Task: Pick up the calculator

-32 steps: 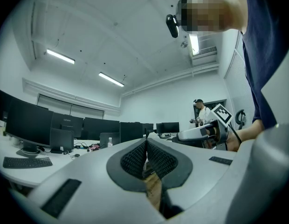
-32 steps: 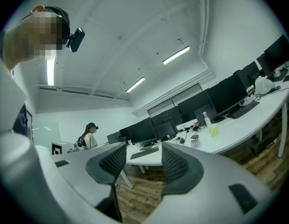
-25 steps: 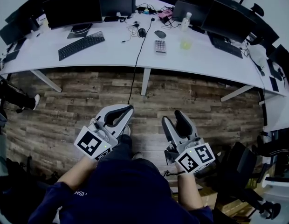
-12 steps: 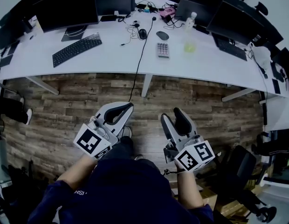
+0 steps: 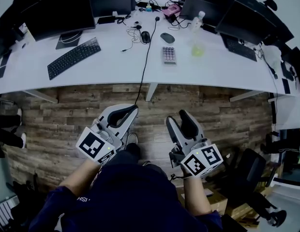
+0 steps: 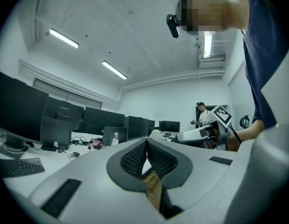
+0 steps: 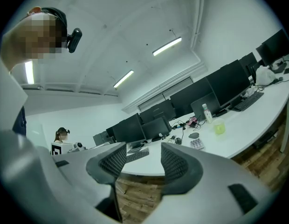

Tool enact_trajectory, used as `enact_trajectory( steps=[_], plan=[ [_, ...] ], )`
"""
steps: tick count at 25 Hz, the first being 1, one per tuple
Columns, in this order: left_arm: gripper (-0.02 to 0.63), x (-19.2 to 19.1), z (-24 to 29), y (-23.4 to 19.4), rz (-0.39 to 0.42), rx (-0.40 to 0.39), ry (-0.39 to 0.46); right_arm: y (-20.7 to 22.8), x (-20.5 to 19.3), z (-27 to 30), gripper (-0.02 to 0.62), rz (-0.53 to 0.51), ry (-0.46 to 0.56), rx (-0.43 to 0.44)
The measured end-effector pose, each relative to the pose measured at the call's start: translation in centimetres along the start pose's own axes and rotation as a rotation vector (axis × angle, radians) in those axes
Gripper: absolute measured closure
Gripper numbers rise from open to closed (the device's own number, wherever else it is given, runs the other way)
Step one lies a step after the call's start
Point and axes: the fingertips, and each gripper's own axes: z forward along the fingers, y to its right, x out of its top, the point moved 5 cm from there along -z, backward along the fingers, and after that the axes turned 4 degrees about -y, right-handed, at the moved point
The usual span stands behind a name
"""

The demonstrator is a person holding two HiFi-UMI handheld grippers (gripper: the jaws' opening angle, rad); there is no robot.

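The calculator (image 5: pixel 169 55), grey with rows of keys, lies flat on the white desk (image 5: pixel 116 57), near its middle. It also shows small in the right gripper view, as the calculator (image 7: pixel 197 144) beyond the jaws. Both grippers hang over the wooden floor, well short of the desk. My left gripper (image 5: pixel 134 110) is shut, its pads meeting at the tips with nothing between them; the left gripper (image 6: pixel 146 141) points level across the room. My right gripper (image 5: pixel 177 118) is open and empty; the right gripper (image 7: pixel 143 149) faces the desk.
Near the calculator are a yellow-green cup (image 5: pixel 197 50), a clear bottle (image 5: pixel 197 19), two mice (image 5: pixel 145 34) and a black cable (image 5: pixel 142 66) hanging off the desk edge. A keyboard (image 5: pixel 73 58) lies at left, monitors (image 5: pixel 60 13) line the back. An office chair (image 5: pixel 247 173) stands at right.
The desk has slid lower and nearer in the head view, as the person moves toward it. Both grippers keep their pose, left shut and right open.
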Motion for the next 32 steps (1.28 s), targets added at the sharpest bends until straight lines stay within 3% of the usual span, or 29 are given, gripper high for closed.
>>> enact_trajectory(
  steps=[11,32],
  plan=[
    [0.577,0.3,1.5,-5.6,-0.007,-0.045,-0.010,0.3,1.1,5.1,0.367,0.020,0.001,-0.045],
    [0.577,0.1,3.6,-9.6,-0.006,-0.046,-0.026,3.2,1.7,9.6,0.367,0.068,-0.004,-0.058]
  ],
)
